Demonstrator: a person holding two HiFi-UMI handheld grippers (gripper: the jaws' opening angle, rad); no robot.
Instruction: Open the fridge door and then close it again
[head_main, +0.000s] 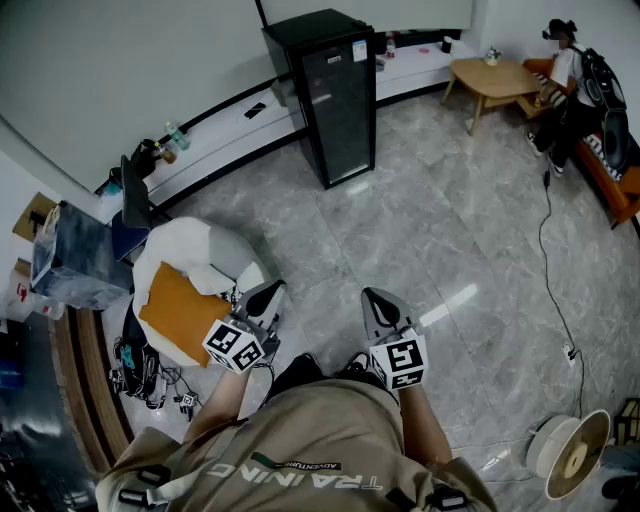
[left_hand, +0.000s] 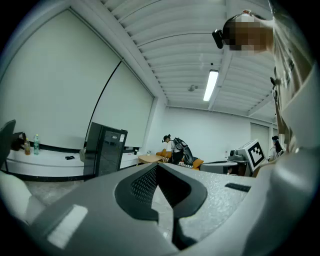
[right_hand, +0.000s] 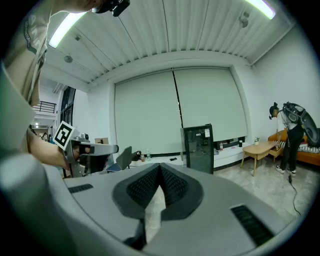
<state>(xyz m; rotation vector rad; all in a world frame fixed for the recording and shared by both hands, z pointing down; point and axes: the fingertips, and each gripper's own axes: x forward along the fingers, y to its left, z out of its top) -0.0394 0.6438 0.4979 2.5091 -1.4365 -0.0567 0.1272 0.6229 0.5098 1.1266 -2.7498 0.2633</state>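
**Stance ahead of the approach.** The fridge (head_main: 338, 100), a tall black cabinet with its glass door shut, stands by the far wall, well apart from the person across bare floor (head_main: 440, 230). The left gripper (head_main: 268, 296) and right gripper (head_main: 377, 303) are carried side by side at the waist, each with jaws closed on nothing. They are probably idle because the door is out of reach.

Black fridge (head_main: 330, 95), grey marbled floor (head_main: 450, 230)

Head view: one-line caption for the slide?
Left gripper and right gripper, both shut and empty, point toward the closed black fridge standing across the grey tiled floor.
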